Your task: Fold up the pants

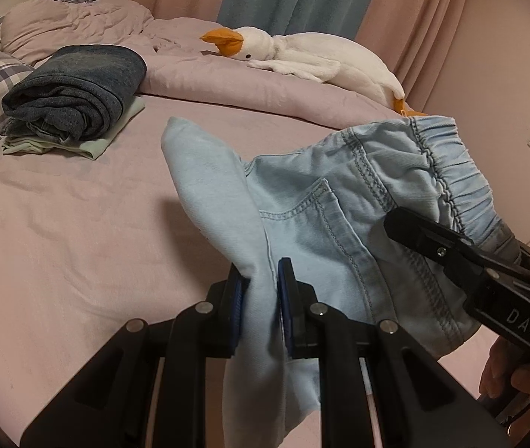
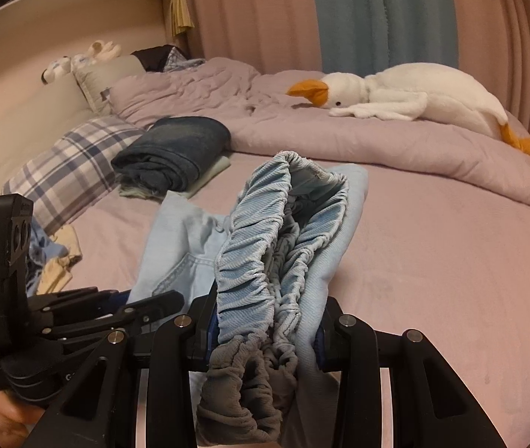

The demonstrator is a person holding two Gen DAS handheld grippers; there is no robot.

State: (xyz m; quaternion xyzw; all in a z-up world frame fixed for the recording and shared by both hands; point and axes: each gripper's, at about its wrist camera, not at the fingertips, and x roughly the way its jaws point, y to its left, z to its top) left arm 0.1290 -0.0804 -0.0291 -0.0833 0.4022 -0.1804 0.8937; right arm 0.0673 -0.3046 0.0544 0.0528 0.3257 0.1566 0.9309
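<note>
Light blue denim pants [image 1: 324, 201] with an elastic waistband are held up above the pink bed sheet [image 1: 78, 224]. My left gripper [image 1: 261, 298] is shut on a bunched fold of the pants' fabric. My right gripper [image 2: 265, 332] is shut on the gathered elastic waistband [image 2: 265, 239]; it also shows in the left wrist view [image 1: 451, 246], clamped at the waistband's edge. The left gripper shows at the lower left of the right wrist view [image 2: 145, 306]. The rest of the pants hangs below both grippers, out of sight.
A stack of folded dark jeans [image 1: 78, 89] on a pale green garment lies at the far left of the bed. A plaid pillow [image 2: 67, 171], a rumpled duvet [image 2: 198, 89] and a white plush goose [image 1: 302, 56] lie behind. Small clothes [image 2: 56, 261] lie at the left edge.
</note>
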